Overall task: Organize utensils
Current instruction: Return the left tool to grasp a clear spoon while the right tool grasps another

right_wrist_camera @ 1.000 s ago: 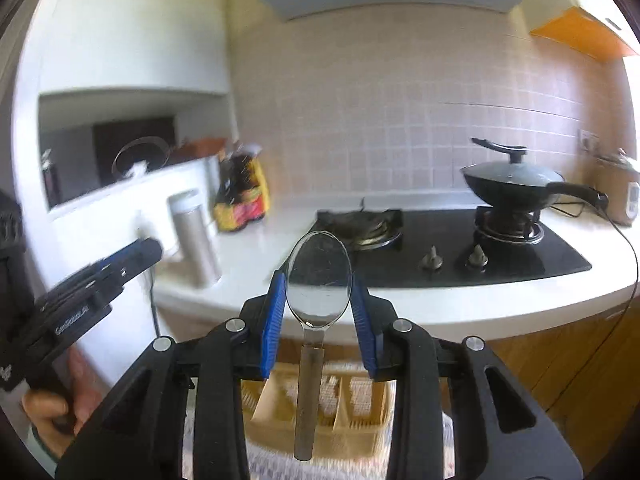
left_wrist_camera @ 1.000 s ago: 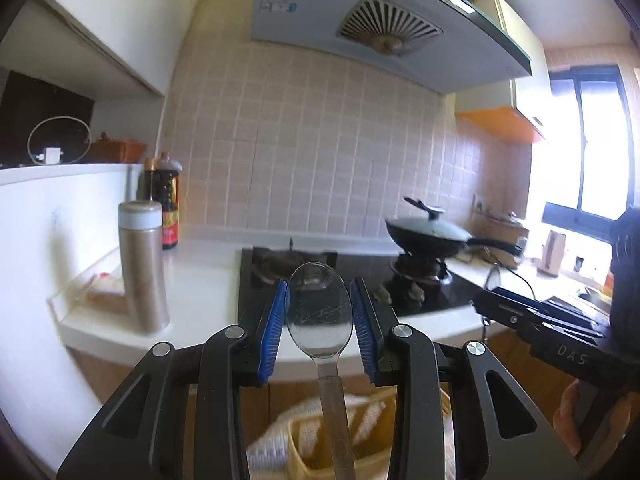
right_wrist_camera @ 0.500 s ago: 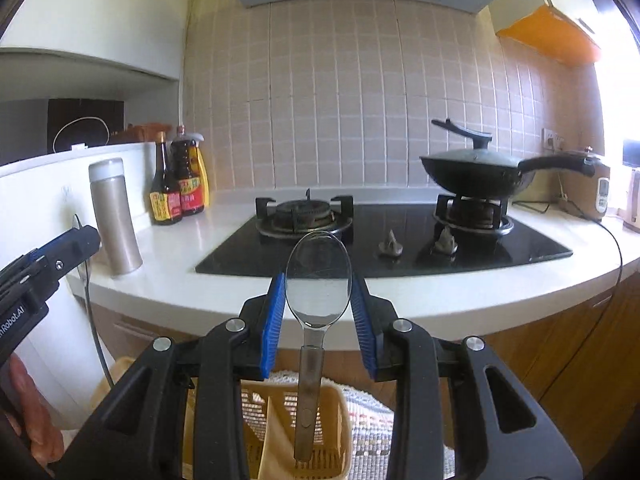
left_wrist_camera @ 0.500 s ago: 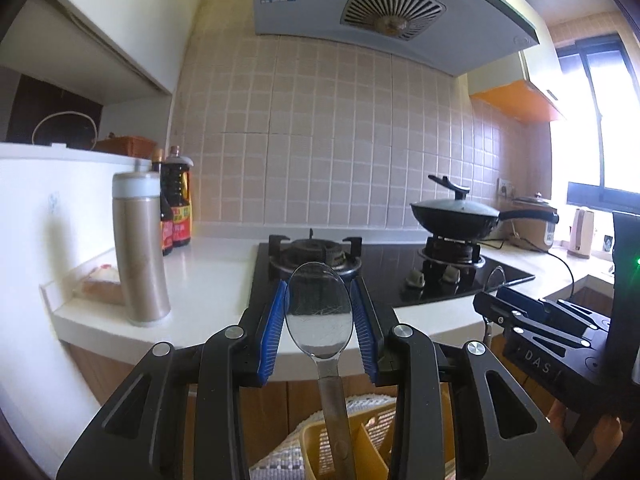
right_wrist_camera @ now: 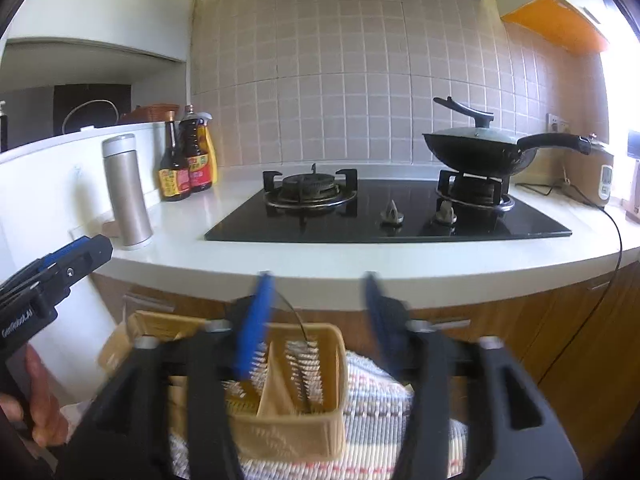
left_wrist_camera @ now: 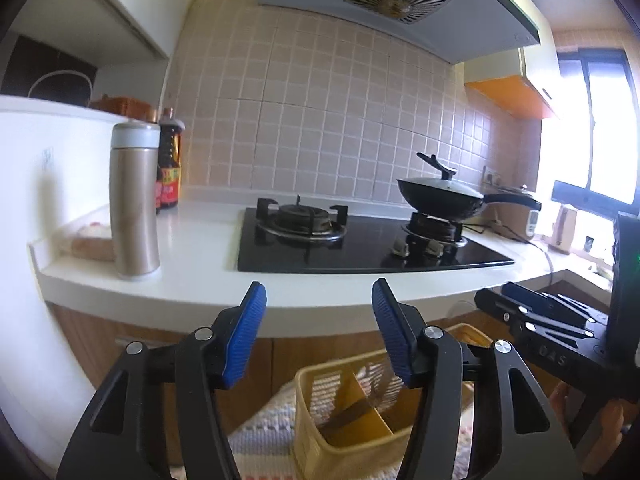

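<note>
at the left end of the desk (left_wrist_camera: 208,276) stands a metal flask (left_wrist_camera: 134,200), upright, with dark sauce bottles (right_wrist_camera: 188,160) behind it near the tiled wall. in the middle of the desk is the black stove (right_wrist_camera: 380,216), and a black pan (right_wrist_camera: 476,152) with a lid sits on its right burner. below the front edge of the desk, a yellow utensil basket (left_wrist_camera: 320,436) stands on a striped cloth (right_wrist_camera: 380,420). the left gripper (left_wrist_camera: 318,332) hangs over the basket, its blue pads are opening and nothing is between them. a blurred spoon (left_wrist_camera: 352,412) lies inside one basket compartment. the right gripper (right_wrist_camera: 316,320) is also over the basket, its pads are opening too and press on nothing; a thin blurred utensil (right_wrist_camera: 302,360) is in the basket under it.
</note>
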`<state>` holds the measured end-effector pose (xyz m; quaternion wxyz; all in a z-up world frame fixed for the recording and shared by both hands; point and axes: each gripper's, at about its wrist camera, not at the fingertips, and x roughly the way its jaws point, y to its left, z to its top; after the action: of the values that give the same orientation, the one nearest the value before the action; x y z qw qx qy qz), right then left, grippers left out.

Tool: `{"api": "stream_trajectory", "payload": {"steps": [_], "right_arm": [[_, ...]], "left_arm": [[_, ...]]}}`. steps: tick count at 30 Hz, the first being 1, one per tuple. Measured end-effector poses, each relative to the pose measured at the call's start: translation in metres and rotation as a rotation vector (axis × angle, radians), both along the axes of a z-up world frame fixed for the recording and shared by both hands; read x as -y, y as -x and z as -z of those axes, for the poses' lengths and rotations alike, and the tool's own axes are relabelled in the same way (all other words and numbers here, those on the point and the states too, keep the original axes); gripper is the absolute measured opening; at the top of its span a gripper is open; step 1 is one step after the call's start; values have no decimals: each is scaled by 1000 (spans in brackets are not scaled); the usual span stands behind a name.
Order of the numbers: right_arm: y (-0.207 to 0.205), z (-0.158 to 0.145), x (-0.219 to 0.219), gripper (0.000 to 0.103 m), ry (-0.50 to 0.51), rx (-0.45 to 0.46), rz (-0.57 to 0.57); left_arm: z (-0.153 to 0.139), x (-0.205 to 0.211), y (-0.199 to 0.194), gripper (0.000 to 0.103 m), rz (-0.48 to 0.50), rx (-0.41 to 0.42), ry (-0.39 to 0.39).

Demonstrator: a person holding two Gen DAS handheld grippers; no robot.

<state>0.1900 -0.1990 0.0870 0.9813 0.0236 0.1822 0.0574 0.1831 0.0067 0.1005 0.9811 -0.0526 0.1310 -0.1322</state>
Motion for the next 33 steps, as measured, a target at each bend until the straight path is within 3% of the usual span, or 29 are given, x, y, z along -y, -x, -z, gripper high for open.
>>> {"api": "stream_trajectory", "payload": {"steps": [4, 13, 18, 21, 28, 33], "right_arm": [[21, -8, 5, 61, -28, -36, -29], [63, -27, 8, 61, -61, -145, -55], [75, -22, 5, 61, -53, -266, -69], [78, -2, 0, 61, -43, -377, -98], [74, 70, -4, 61, -101, -697, -154], [77, 105, -16, 59, -80, -810, -200]], "left_arm": [[-10, -14, 18, 59, 21, -9, 27], [-27, -39, 59, 60, 77, -85, 55], [-16, -45, 71, 64, 76, -191, 17], [9, -51, 69, 64, 77, -317, 6], [101, -56, 40, 64, 56, -651, -59], [145, -53, 18, 64, 34, -764, -65]]}}
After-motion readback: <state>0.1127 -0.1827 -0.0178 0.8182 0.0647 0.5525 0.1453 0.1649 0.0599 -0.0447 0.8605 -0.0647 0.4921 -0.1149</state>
